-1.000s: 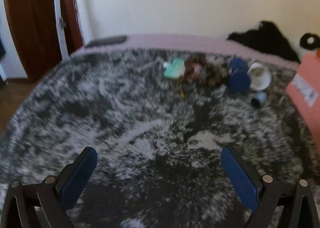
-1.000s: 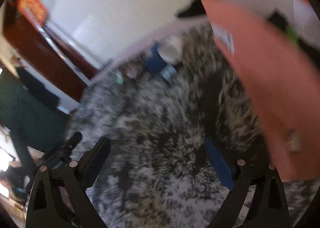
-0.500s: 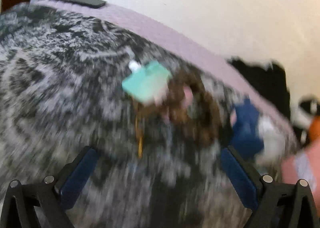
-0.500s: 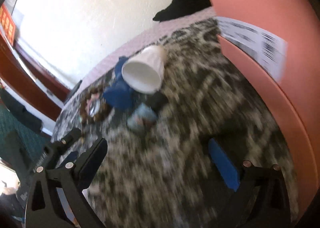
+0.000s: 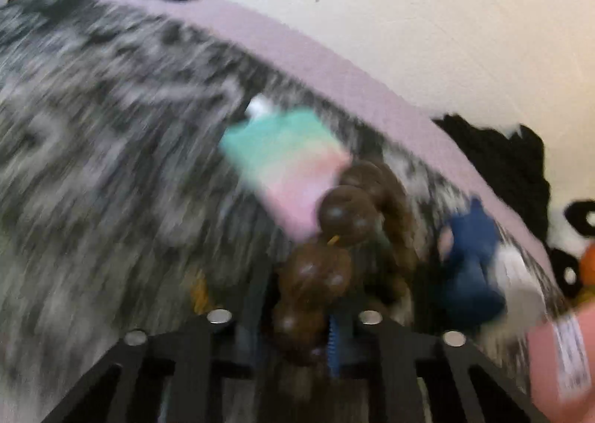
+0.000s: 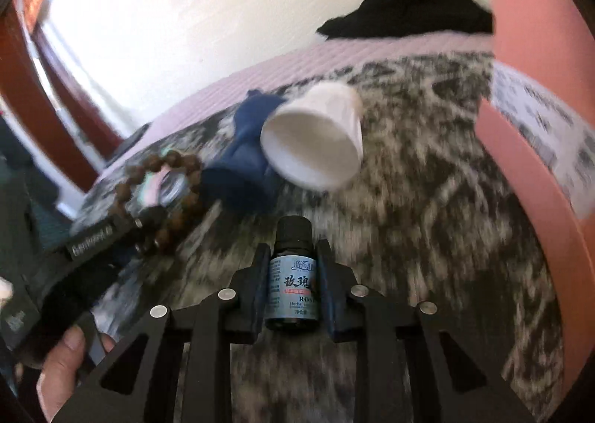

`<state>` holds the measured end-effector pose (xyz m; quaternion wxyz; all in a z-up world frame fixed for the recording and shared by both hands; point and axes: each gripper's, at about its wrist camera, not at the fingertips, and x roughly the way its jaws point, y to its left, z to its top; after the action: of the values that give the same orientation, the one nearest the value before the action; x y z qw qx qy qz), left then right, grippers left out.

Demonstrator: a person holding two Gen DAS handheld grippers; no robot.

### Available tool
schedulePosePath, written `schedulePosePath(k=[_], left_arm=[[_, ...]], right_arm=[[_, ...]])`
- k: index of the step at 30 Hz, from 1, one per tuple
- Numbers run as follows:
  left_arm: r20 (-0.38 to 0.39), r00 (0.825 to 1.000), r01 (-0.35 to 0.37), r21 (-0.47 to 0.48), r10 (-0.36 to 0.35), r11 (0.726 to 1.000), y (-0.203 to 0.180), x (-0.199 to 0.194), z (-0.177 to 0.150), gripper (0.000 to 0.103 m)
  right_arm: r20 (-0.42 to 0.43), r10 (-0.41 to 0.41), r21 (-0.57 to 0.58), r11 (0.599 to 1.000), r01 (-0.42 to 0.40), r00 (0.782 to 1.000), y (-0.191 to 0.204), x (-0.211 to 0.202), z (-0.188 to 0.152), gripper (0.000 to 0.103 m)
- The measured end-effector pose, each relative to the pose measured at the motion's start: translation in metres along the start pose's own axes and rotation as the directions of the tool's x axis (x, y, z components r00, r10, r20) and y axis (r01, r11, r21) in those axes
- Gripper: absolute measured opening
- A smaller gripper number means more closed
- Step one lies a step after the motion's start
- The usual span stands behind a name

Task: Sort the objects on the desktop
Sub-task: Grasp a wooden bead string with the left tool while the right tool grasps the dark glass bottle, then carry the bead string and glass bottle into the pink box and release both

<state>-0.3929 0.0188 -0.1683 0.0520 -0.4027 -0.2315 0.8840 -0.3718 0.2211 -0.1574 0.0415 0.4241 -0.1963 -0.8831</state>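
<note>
My left gripper (image 5: 297, 326) is shut on a bracelet of brown wooden beads (image 5: 327, 248), which rises between its fingers in the blurred left wrist view. Just behind the beads lies a teal and pink pouch (image 5: 286, 159). My right gripper (image 6: 292, 281) is shut on a small dark bottle with a blue label (image 6: 293, 274), held upright with its black cap (image 6: 293, 231) above the fingers. From the right wrist, the bead bracelet (image 6: 163, 200) shows at the left with the left gripper (image 6: 122, 233) on it.
A white cup (image 6: 316, 140) lies on its side against a dark blue cloth object (image 6: 245, 162) on the grey patterned blanket (image 6: 427, 237). A pink box (image 6: 539, 88) stands at the right. Black fabric (image 6: 409, 14) lies by the wall. A hand (image 6: 63, 367) holds the left tool.
Both grippers moved forward to the objects and went from open to shut: the left onto the bead bracelet, the right onto the small bottle.
</note>
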Motion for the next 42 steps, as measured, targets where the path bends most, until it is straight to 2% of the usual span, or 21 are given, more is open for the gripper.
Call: schedulePosePath(k=[3, 7, 10, 13, 15, 20, 22, 27, 29, 31, 34, 37, 42], left_arm=[[-0.007, 1.0, 0.001, 0.017, -0.001, 1.0, 0.009, -0.038, -0.039, 0.018], [-0.037, 0.999, -0.034, 0.081, 0.038, 0.996, 0.014, -0.082, -0.081, 0.019], [-0.073, 0.991, -0.1, 0.192, 0.115, 0.976, 0.008, -0.115, -0.118, 0.02], [-0.103, 0.978, -0.151, 0.258, 0.182, 0.954, 0.005, -0.142, -0.148, 0.02], [-0.099, 0.971, -0.179, 0.303, 0.218, 0.936, 0.013, -0.158, -0.161, 0.02], [-0.043, 0.968, -0.22, 0.336, 0.248, 0.916, 0.012, -0.2, -0.198, 0.019], [-0.024, 0.972, -0.214, 0.326, 0.234, 0.921, 0.008, -0.213, -0.206, 0.019], [0.084, 0.982, -0.187, 0.346, 0.168, 0.92, -0.029, -0.256, -0.219, 0.019], [0.158, 0.975, -0.204, 0.387, 0.153, 0.899, -0.047, -0.279, -0.223, 0.019], [0.2, 0.971, -0.206, 0.407, 0.133, 0.89, -0.06, -0.296, -0.224, 0.019], [0.274, 0.957, -0.211, 0.444, 0.092, 0.871, -0.08, -0.325, -0.227, 0.019], [0.319, 0.946, -0.213, 0.467, 0.061, 0.858, -0.097, -0.341, -0.228, 0.019], [0.363, 0.932, -0.177, 0.5, -0.019, 0.848, -0.122, -0.363, -0.228, 0.02]], right_arm=[[-0.041, 0.046, -0.02, 0.999, -0.047, 0.998, -0.008, -0.022, -0.022, 0.026], [-0.102, 0.031, -0.132, 0.99, -0.044, 0.994, -0.012, -0.066, -0.069, 0.027], [-0.141, 0.024, -0.178, 0.983, -0.049, 0.99, -0.013, -0.091, -0.099, 0.027], [-0.177, 0.032, -0.186, 0.98, -0.066, 0.984, -0.015, -0.112, -0.125, 0.026], [-0.201, 0.038, -0.191, 0.979, -0.077, 0.979, -0.016, -0.126, -0.142, 0.026], [-0.227, 0.056, -0.181, 0.979, -0.099, 0.972, -0.023, -0.164, -0.184, 0.026], [-0.221, 0.069, -0.171, 0.979, -0.108, 0.973, -0.026, -0.181, -0.195, 0.026], [-0.182, 0.146, -0.165, 0.97, -0.177, 0.972, -0.016, -0.223, -0.209, 0.026], [-0.161, 0.184, -0.174, 0.962, -0.211, 0.97, -0.01, -0.24, -0.209, 0.026], [-0.129, 0.21, -0.2, 0.952, -0.233, 0.969, -0.003, -0.259, -0.209, 0.026], [-0.068, 0.228, -0.247, 0.939, -0.238, 0.971, 0.002, -0.287, -0.209, 0.026], [-0.002, 0.243, -0.272, 0.933, -0.234, 0.97, 0.002, -0.313, -0.205, 0.026], [0.142, 0.232, -0.296, 0.938, -0.182, 0.962, -0.004, -0.354, -0.193, 0.026]])
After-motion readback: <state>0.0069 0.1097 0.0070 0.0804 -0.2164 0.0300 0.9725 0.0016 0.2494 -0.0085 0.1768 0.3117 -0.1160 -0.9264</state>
